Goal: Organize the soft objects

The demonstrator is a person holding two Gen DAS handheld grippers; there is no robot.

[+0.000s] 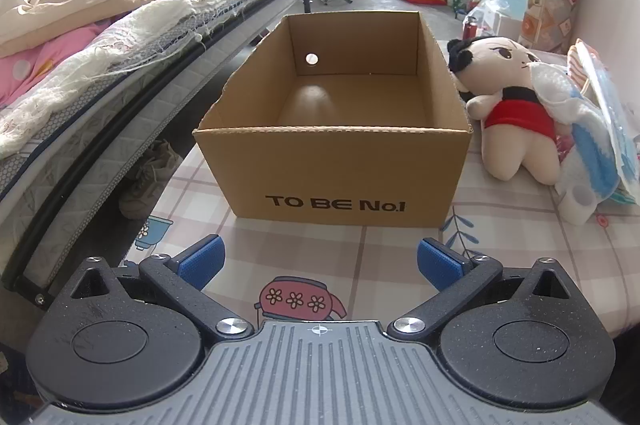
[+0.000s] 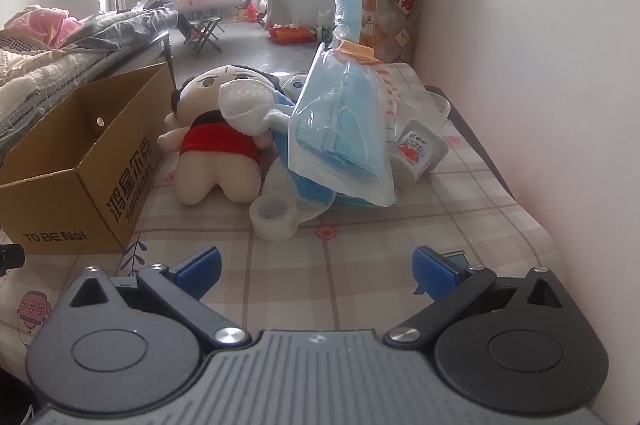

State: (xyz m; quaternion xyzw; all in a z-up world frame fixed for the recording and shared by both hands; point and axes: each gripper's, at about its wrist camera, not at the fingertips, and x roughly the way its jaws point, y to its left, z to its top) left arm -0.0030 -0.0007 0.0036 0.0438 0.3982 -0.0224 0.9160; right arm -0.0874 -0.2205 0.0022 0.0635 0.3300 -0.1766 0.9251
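Nothing is lying in the open brown cardboard box printed "TO BE No.1" [image 1: 332, 129] yet, so by my reading the sorting is only just beginning: both tools are hanging short of the work and no soft thing is being carried.

The left gripper [image 1: 320, 259] is tilting down toward the checked, flower-printed tablecloth [image 1: 400, 249], facing the box at twelve o'clock in its own view. Its blue-padded jaws are standing wide apart with only cloth showing between them.

The right gripper [image 2: 316, 267] is likewise angling downward, its jaws spread just as wide and holding nothing. The heap of soft goods is sitting at twelve o'clock from it, with the box at nine o'clock of the heap. In that heap a cream plush doll in a red shirt with black hair [image 2: 218, 141] is lying against the box side, a white-and-blue knitted cloth [image 2: 256, 109] is draped over its shoulder, and a clear plastic pack of pale blue face masks [image 2: 340, 141] is leaning at three o'clock of the doll. A white roll of tape [image 2: 274, 217] is resting nearest the right gripper, touching the cloth's lower edge.

The next move probably calls for the right gripper to be reaching forward and closing on the doll or the knitted cloth; the mask pack is leaning on the pile and may be slipping once that is disturbed.
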